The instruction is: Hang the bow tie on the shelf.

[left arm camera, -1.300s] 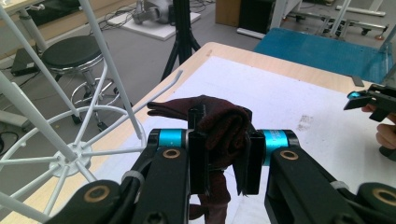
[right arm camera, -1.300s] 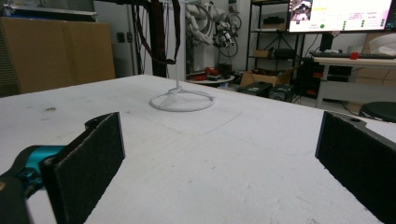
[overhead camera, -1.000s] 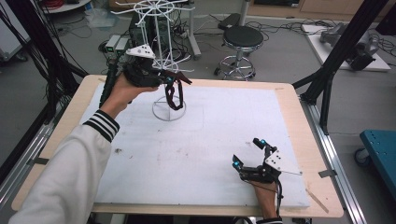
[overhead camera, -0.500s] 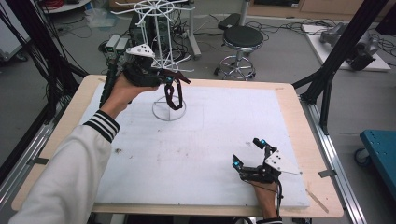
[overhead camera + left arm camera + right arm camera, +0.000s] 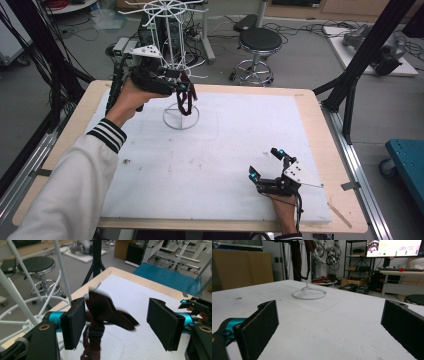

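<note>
A wooden desk (image 5: pixel 310 107) carries a white sheet (image 5: pixel 225 150) that covers most of its top. Near the far left corner of the sheet stands a white wire rack (image 5: pixel 172 55), a thin post rising from a ring base (image 5: pixel 180 119) with spokes fanning out at the top.

The left tongs (image 5: pixel 186 90) are held up above the desk beside the rack's post, gripped by a hand (image 5: pixel 129 97) coming from a white sleeve (image 5: pixel 65 185) with dark striped cuffs. In the left gripper view these tongs (image 5: pixel 117 322) stand spread, both black pads well apart. A dark reddish-brown hair tie (image 5: pixel 105 312) hangs between them, closer to the left pad, draped from one of the rack's white arms; whether it touches that pad cannot be told. In the high view the same hair tie (image 5: pixel 185 101) dangles just above the ring base.

The right tongs (image 5: pixel 265 164) rest low near the desk's near right corner, on the white sheet, held by a hand (image 5: pixel 282 207) entering from the near edge. They are spread wide and hold nothing. In the right gripper view the two pads of these tongs (image 5: pixel 329 322) frame bare sheet, with the ring base (image 5: pixel 309 293) and the hanging hair tie (image 5: pixel 302 257) far off across the desk.

A black stool (image 5: pixel 257 47) stands on the floor beyond the far edge.
</note>
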`<action>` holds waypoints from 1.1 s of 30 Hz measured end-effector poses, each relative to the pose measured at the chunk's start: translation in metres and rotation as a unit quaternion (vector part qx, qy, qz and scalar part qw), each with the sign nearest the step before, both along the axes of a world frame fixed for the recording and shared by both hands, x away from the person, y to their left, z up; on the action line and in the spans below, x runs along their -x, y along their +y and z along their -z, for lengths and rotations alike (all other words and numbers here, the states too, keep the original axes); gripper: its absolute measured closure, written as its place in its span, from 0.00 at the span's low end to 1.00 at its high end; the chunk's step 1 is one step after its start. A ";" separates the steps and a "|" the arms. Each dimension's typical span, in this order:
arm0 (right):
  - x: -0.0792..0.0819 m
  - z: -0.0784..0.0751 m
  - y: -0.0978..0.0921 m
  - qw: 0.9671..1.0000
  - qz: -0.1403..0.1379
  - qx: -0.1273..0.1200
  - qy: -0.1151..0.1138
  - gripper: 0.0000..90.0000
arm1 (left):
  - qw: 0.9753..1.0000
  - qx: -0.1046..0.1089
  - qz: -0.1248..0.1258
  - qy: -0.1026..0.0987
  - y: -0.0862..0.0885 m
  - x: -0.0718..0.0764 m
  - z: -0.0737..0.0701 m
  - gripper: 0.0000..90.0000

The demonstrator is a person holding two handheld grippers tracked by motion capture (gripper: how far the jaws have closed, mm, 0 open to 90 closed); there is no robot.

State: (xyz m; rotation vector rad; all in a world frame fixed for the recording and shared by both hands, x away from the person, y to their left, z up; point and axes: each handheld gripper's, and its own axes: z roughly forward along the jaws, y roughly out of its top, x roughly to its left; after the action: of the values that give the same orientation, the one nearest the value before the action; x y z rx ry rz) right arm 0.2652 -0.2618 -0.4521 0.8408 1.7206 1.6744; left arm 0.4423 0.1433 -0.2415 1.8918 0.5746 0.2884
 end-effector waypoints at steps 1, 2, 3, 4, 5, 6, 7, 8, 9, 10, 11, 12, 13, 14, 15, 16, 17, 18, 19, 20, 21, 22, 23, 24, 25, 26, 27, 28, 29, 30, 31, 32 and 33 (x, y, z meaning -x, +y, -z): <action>0.000 0.000 0.000 1.000 0.000 0.000 0.000 0.01 | 1.000 0.002 -0.004 -0.002 0.000 0.000 -0.001 0.27; 0.000 0.000 0.000 1.000 0.000 0.000 0.000 0.01 | 1.000 0.007 -0.008 -0.005 0.001 0.001 -0.002 0.27; 0.000 0.000 0.000 1.000 0.000 0.000 -0.001 0.01 | 1.000 0.013 -0.008 -0.006 0.001 0.002 -0.003 0.22; 0.000 0.000 0.000 1.000 0.000 0.000 -0.001 0.01 | 1.000 0.014 -0.011 -0.007 0.001 0.002 -0.003 0.22; 0.000 0.000 0.000 1.000 -0.001 0.000 0.000 0.01 | 1.000 0.010 -0.014 -0.008 0.000 0.003 -0.003 0.17; 0.000 0.000 0.000 1.000 -0.001 0.001 -0.002 0.01 | 1.000 0.006 -0.012 -0.009 0.001 0.004 -0.003 0.15; 0.000 0.000 0.000 1.000 -0.002 0.001 -0.001 0.01 | 1.000 0.008 -0.014 -0.009 0.001 0.005 -0.003 0.14; 0.000 0.000 0.001 1.000 0.001 0.004 -0.003 0.01 | 1.000 0.007 -0.015 -0.011 0.001 0.005 -0.003 0.08; 0.000 0.000 0.001 1.000 0.001 0.004 -0.003 0.01 | 1.000 0.008 -0.019 -0.010 0.001 0.006 -0.003 0.08; 0.001 0.000 0.001 1.000 -0.001 0.004 -0.005 0.01 | 1.000 0.008 -0.018 -0.013 0.002 0.007 -0.003 0.08; 0.001 0.000 0.001 1.000 -0.002 0.005 -0.007 0.01 | 1.000 0.009 -0.018 -0.016 0.003 0.009 -0.003 0.07; 0.002 0.001 0.001 1.000 -0.001 0.003 -0.008 0.01 | 1.000 0.012 -0.018 -0.019 0.004 0.011 -0.004 0.07; 0.002 0.001 0.000 1.000 -0.001 -0.001 -0.006 0.01 | 0.999 0.015 -0.014 -0.025 0.005 0.013 -0.005 0.07; 0.002 0.001 0.000 1.000 -0.001 -0.001 -0.006 0.01 | 0.999 0.015 -0.012 -0.028 0.006 0.014 -0.005 0.07; 0.001 0.001 -0.001 1.000 -0.002 -0.002 -0.008 0.01 | 0.999 0.016 -0.010 -0.029 0.006 0.015 -0.006 0.07; 0.001 0.001 -0.001 1.000 -0.002 -0.002 -0.008 0.01 | 0.999 0.019 -0.005 -0.029 0.007 0.016 -0.006 0.07; 0.001 0.001 -0.001 1.000 -0.002 -0.001 -0.008 0.01 | 0.999 0.020 0.001 -0.031 0.009 0.017 -0.007 0.07; 0.001 0.001 -0.001 1.000 -0.002 -0.001 -0.008 0.01 | 0.999 0.021 0.002 -0.033 0.009 0.018 -0.007 0.07; 0.001 0.001 -0.001 1.000 -0.002 0.000 -0.008 0.01 | 0.999 0.022 0.006 -0.037 0.010 0.019 -0.007 0.06; 0.001 0.001 0.000 1.000 -0.001 0.000 -0.009 0.01 | 0.999 0.023 0.008 -0.037 0.011 0.020 -0.007 0.03; 0.001 0.001 0.000 1.000 -0.001 0.000 -0.009 0.01 | 0.999 0.023 0.008 -0.039 0.012 0.022 -0.006 0.03; 0.002 0.001 0.000 1.000 -0.003 0.000 -0.007 0.01 | 0.999 0.021 0.007 -0.042 0.012 0.024 -0.005 0.02; 0.002 0.001 0.000 1.000 -0.003 0.000 -0.007 0.01 | 0.999 0.020 0.008 -0.042 0.013 0.026 -0.004 0.02; 0.002 0.001 0.000 1.000 -0.004 -0.001 -0.006 0.01 | 0.999 0.021 0.011 -0.043 0.014 0.028 -0.003 0.02; 0.002 0.001 0.000 1.000 -0.003 -0.001 -0.006 0.01 | 0.999 0.022 0.015 -0.047 0.015 0.031 -0.002 0.02; 0.002 0.001 0.000 1.000 -0.003 -0.001 -0.007 0.01 | 0.998 0.024 0.017 -0.050 0.016 0.034 -0.002 0.02; 0.001 0.001 0.000 1.000 -0.003 0.004 -0.011 0.01 | 0.998 0.024 0.020 -0.052 0.016 0.038 -0.001 0.02; 0.001 0.001 0.000 1.000 -0.003 0.004 -0.011 0.01 | 0.998 0.026 0.027 -0.057 0.017 0.042 0.000 0.02; 0.002 0.001 0.000 1.000 -0.004 0.005 -0.012 0.01 | 0.997 0.024 0.028 -0.060 0.019 0.046 0.001 0.02; 0.001 0.001 0.000 1.000 -0.005 0.006 -0.013 0.01 | 0.997 0.019 0.030 -0.063 0.020 0.051 0.002 0.02; 0.002 0.001 0.001 1.000 -0.004 0.006 -0.012 0.01 | 0.996 0.022 0.037 -0.074 0.024 0.058 0.004 0.02; 0.002 0.000 0.001 1.000 -0.004 0.007 -0.011 0.01 | 0.996 0.025 0.041 -0.078 0.027 0.062 0.006 0.02; 0.002 0.001 0.001 1.000 -0.002 0.006 -0.010 0.01 | 0.995 0.029 0.043 -0.082 0.032 0.069 0.010 0.02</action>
State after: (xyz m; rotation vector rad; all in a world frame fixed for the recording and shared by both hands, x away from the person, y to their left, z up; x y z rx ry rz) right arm 0.2627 -0.2604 -0.4527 0.8133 1.7191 1.6674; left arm 0.3733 0.1757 -0.2518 1.8122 0.3867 0.3643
